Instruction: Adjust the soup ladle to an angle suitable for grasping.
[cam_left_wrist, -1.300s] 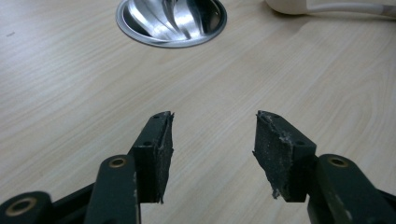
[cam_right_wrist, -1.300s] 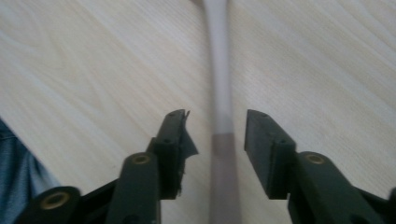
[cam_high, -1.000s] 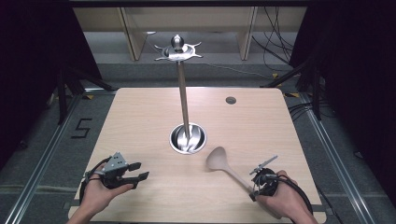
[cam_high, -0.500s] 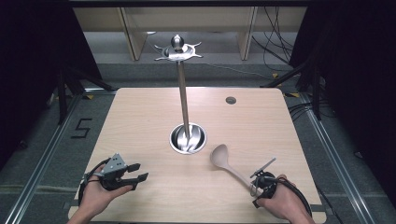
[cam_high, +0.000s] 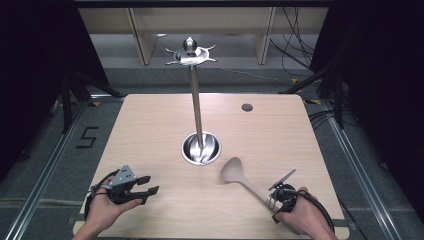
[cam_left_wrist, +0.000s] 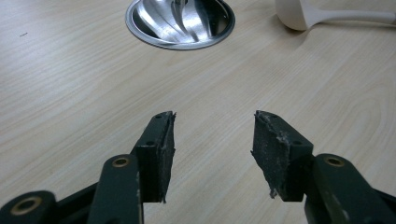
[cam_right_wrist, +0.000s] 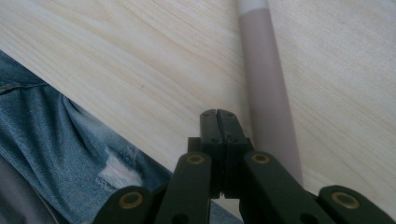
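Spoon (cam_high: 239, 174) lies near-right on table (cam_high: 150, 130), bowl just right of stand (cam_high: 200, 148). Right gripper (cam_right_wrist: 218, 114) pinched together, empty, beside the handle. Left gripper (cam_left_wrist: 212, 135) spread, empty. Likely light, stiff, smooth; grip mid-handle.

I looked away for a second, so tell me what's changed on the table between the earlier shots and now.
The spoon swung: its bowl moved toward the right side of the table and nearer the person, ending just beside the metal stand base. The right gripper stayed near the table's front edge by the handle; its jaws are shut with the handle alongside them. The left gripper stayed open and in place, and the stand did not move.
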